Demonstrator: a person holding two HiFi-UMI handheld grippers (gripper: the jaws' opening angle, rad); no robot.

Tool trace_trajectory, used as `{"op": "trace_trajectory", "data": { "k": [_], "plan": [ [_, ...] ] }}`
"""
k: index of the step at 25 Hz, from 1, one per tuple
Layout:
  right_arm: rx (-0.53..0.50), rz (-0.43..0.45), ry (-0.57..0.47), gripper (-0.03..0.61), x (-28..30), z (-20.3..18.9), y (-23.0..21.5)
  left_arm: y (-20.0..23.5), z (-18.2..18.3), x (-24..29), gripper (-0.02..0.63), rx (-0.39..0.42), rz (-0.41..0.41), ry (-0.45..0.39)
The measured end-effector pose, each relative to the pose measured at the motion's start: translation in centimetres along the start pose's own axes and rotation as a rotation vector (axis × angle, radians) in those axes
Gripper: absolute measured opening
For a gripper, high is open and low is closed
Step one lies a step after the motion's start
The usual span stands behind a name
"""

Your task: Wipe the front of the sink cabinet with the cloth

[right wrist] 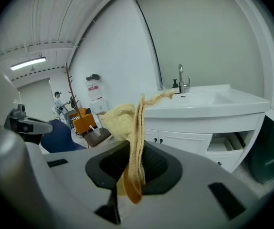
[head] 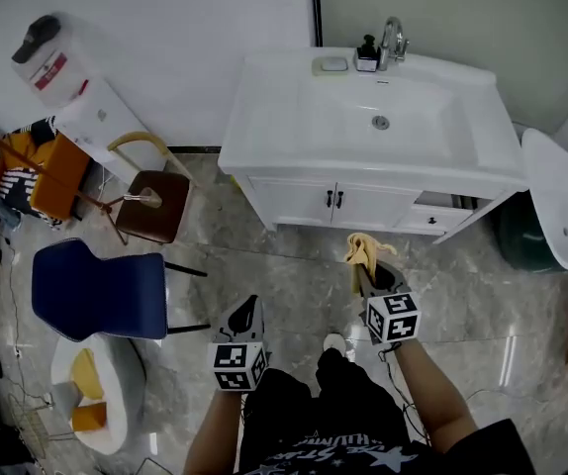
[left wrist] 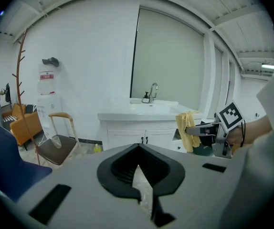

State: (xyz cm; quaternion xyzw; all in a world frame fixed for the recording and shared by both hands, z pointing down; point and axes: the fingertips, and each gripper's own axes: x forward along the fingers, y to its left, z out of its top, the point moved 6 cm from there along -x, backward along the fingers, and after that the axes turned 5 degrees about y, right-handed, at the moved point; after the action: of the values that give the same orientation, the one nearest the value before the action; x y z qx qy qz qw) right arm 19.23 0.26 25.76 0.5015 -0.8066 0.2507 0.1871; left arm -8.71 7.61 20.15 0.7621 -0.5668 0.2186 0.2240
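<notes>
The white sink cabinet [head: 338, 206] stands ahead of me, its two doors closed; it also shows in the left gripper view [left wrist: 142, 136] and in the right gripper view [right wrist: 184, 140]. My right gripper [head: 368, 267] is shut on a yellow cloth [head: 361, 248], which hangs folded over its jaws [right wrist: 127, 128] a short way in front of the cabinet's right door, apart from it. My left gripper [head: 248, 309] is lower and to the left, over the floor, jaws together and holding nothing. From the left gripper view the cloth [left wrist: 186, 128] dangles beside the cabinet.
A drawer [head: 444, 206] at the cabinet's right end is pulled out. A dark bin [head: 521, 237] and a white lid [head: 561, 201] sit to the right. At the left are a brown chair [head: 155, 204], a blue chair [head: 101, 290] and a water dispenser [head: 61, 77].
</notes>
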Motion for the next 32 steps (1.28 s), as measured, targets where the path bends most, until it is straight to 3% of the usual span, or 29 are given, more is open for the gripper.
{"op": "trace_trajectory", "data": {
  "k": [8, 17, 20, 26, 32],
  "plan": [
    [-0.023, -0.002, 0.031, 0.079, 9.3, 0.6, 3.1, 7.3, 0.2, 4.9, 0.014, 0.007, 0.02, 0.029],
    [-0.058, -0.069, -0.057, 0.078, 22.8, 1.9, 6.6, 18.6, -0.2, 16.6, 0.014, 0.079, -0.082, 0.014],
    [-0.096, -0.076, -0.09, 0.078, 27.0, 1.0, 8.6, 21.1, -1.9, 19.4, 0.014, 0.077, -0.108, 0.006],
    [-0.223, -0.007, -0.196, 0.08, 35.0, -1.1, 11.5, 25.0, -6.1, 23.7, 0.014, 0.042, -0.082, -0.071],
    [-0.236, 0.05, -0.332, 0.079, 40.5, -1.9, 12.3, 27.7, -8.5, 27.3, 0.014, 0.017, -0.051, -0.168]
  ]
}}
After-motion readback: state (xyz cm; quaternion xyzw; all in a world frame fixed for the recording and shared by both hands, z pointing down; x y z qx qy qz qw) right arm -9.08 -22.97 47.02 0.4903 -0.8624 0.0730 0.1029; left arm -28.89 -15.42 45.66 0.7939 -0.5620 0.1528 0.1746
